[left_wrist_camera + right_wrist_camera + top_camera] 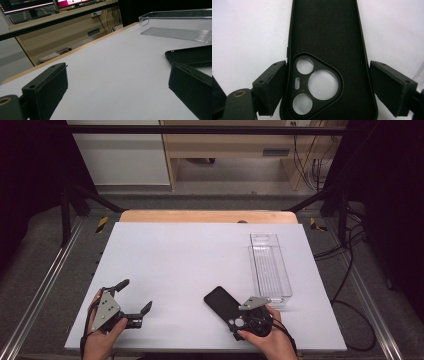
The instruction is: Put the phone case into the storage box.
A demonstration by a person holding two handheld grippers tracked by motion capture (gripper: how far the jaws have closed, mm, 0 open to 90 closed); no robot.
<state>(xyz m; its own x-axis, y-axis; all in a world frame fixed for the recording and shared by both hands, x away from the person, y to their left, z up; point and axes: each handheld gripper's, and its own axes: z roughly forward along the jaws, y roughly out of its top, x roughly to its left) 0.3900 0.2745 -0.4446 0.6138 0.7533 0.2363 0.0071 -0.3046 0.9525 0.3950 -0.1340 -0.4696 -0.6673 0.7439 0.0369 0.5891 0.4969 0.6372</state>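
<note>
A black phone case [222,304] lies inside-up on the white table [175,260], camera cut-out end toward me. My right gripper [235,321] reaches over that end from the near side. In the right gripper view, the case [324,32] runs up between the two jaws of the right gripper [328,75]; its pads [272,85] stand at the case's long edges without a clear squeeze. My left gripper [135,296] rests at the front left, open and empty. In the left gripper view, the left gripper [117,75] has bare table between its jaws, and the case [192,56] lies to the right.
A clear plastic bin [270,267] stands lengthwise at the right of the table, just beyond the case; its near end is close to my right hand. The bin [175,22] is empty. The table's front edge runs under both hands.
</note>
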